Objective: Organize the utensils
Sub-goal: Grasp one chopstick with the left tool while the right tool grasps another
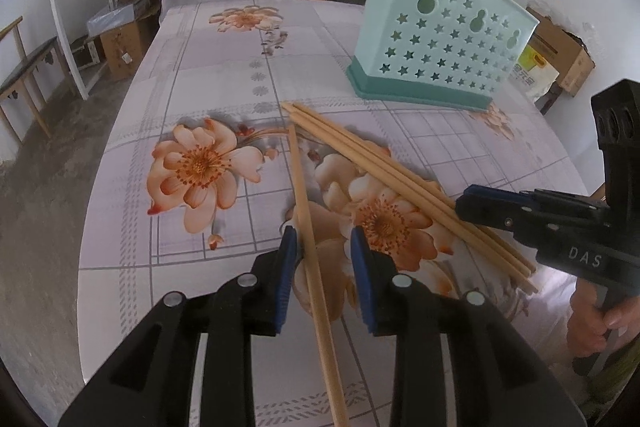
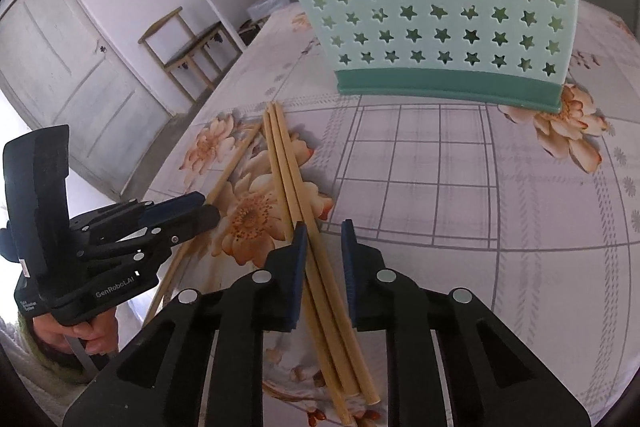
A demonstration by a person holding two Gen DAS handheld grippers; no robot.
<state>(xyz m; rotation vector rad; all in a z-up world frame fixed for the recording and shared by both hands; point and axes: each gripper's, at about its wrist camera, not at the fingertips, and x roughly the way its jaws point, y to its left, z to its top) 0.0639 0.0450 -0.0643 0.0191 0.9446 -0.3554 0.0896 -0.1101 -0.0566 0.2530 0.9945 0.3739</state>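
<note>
Closest to the left wrist camera, the left gripper (image 1: 324, 247) stood part open over the flowered tablecloth (image 1: 224, 75), a single wooden chopstick (image 1: 310, 247) running between its blue pads. That stick lay against the left pad and clear of the other, so nothing was clamped. It lay flat on the cloth, a little apart from the rest, its far tip angled toward them.

Just beside it, the right gripper (image 2: 324, 243) straddled the bundle of three chopsticks (image 2: 286, 167), which lay side by side on the cloth. Its jaws stood narrowly apart with the sticks between them; from the right wrist view the sticks seemed to sit nearer the left pad, with a gap to the right one, so I judged no firm hold there either. The person's hands showed only at the handles.

Farther off, well apart from the sticks, the pale green utensil holder (image 1: 440, 39) with star-shaped holes stood upright on the table. Whether anything was already in it could not be told from either view.

By my reading the task had barely started: all four visible chopsticks were on the cloth, none lifted, and every one remained to be gathered and set in the holder.
</note>
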